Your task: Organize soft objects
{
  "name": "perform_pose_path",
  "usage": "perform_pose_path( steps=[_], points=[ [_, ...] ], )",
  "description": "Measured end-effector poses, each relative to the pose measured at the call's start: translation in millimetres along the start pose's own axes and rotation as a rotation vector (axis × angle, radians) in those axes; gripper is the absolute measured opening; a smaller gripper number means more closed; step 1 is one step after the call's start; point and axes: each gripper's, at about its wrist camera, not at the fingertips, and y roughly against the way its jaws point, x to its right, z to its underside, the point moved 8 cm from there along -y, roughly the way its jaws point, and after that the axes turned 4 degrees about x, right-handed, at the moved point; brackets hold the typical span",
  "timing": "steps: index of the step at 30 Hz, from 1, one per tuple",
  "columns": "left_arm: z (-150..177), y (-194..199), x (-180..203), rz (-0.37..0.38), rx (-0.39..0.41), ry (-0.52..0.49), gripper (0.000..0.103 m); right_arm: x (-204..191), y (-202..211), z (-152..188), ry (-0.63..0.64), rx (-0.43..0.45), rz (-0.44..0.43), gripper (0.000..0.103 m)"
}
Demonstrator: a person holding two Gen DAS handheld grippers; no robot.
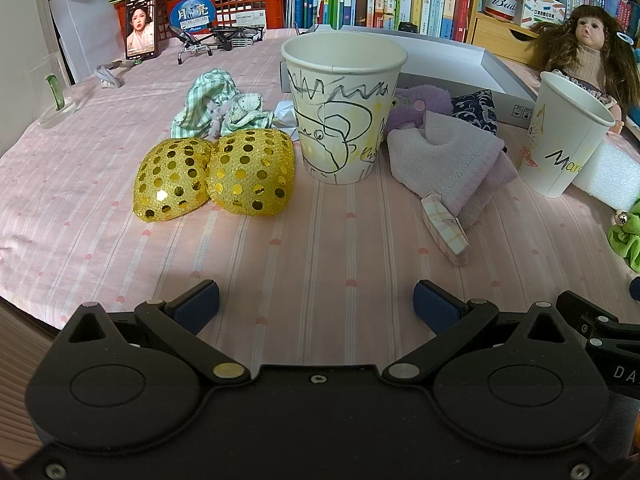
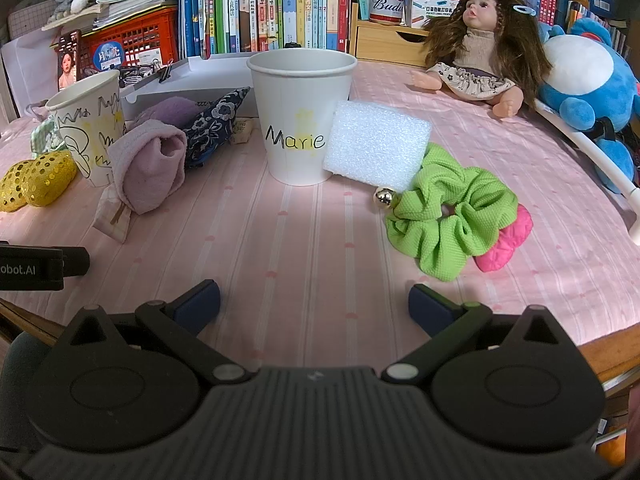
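The left claw [image 1: 316, 300] is held wide open above the pink tabletop [image 1: 320, 248], with nothing between its blue pads [image 1: 198, 304]. Ahead of it and slightly to its left, two gold sequin pads [image 1: 214, 174] are seen lying side by side and touching; a green checked cloth [image 1: 212, 102] is bunched just behind them. Straight ahead stands a scribbled cup [image 1: 340, 108], upright. To the right of that cup, a lilac towel [image 1: 452, 160] is folded, with a purple plush [image 1: 420, 102] behind it.

The right claw [image 2: 314, 300] is likewise spread wide and grips nothing. Directly ahead of it a Marie cup [image 2: 300, 120] stands upright, with a white foam block [image 2: 376, 146] leaning against its right side. Ahead and to the right, a green scrunchie [image 2: 448, 216] is laid over a pink toy [image 2: 508, 240]. A doll [image 2: 476, 40] sits far behind.
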Motion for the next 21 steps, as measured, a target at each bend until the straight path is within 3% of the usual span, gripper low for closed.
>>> perform_pose_path(
  steps=[21],
  points=[
    [-1.1,1.4,-0.3,0.004,0.004,-0.007,0.103,-0.9,0.9,2.4,0.003,0.006,-0.002,0.103]
  ],
)
